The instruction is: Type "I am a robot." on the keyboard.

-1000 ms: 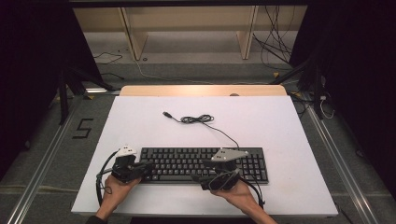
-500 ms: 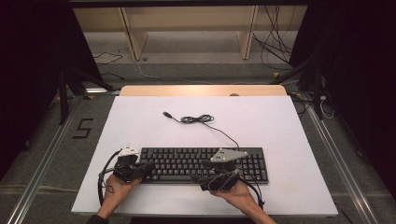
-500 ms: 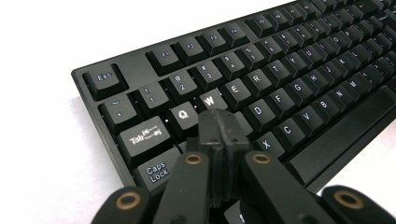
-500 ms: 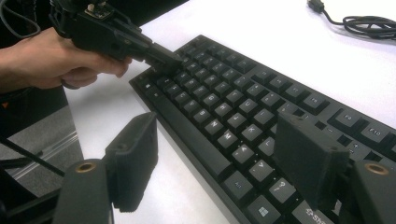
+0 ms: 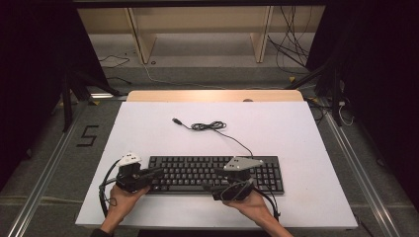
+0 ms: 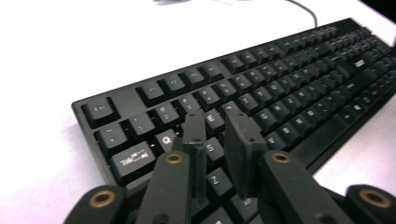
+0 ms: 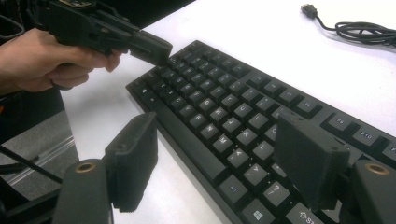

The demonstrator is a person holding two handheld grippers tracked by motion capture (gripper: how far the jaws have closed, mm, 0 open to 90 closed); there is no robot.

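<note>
1. Here we are at the white tabletop (image 5: 148, 128), and the black keyboard (image 5: 197, 168) lies flat along its near edge, square to the person.
2. The left hand-held gripper (image 6: 218, 125) sits over the keyboard's left end, tips down among the letter keys by the Q and S. Its jaws have just been easing apart; there's a narrow gap now, nothing between them, nothing grasped.
3. The right hand-held gripper (image 7: 219, 158) is spread wide, released, straddling the keyboard's front edge near the bottom row: one jaw over the bare tabletop, one over the keys. No pad presses on the case.
4. In the right gripper view, the left hand (image 7: 42, 60) holds its tool angled down at the far corner of the keys.
5. The keyboard's cable (image 5: 212, 126) trails away in a loose coil, its plug (image 5: 176, 120) lying free on the tabletop, well apart from both grippers.
6. Progress, as I judge it: early going. Both tools are in position at the keyboard, but it isn't gripped, lifted or shifted, and the lead is unplugged and untidied. Any move of the keyboard is yet to come.
</note>
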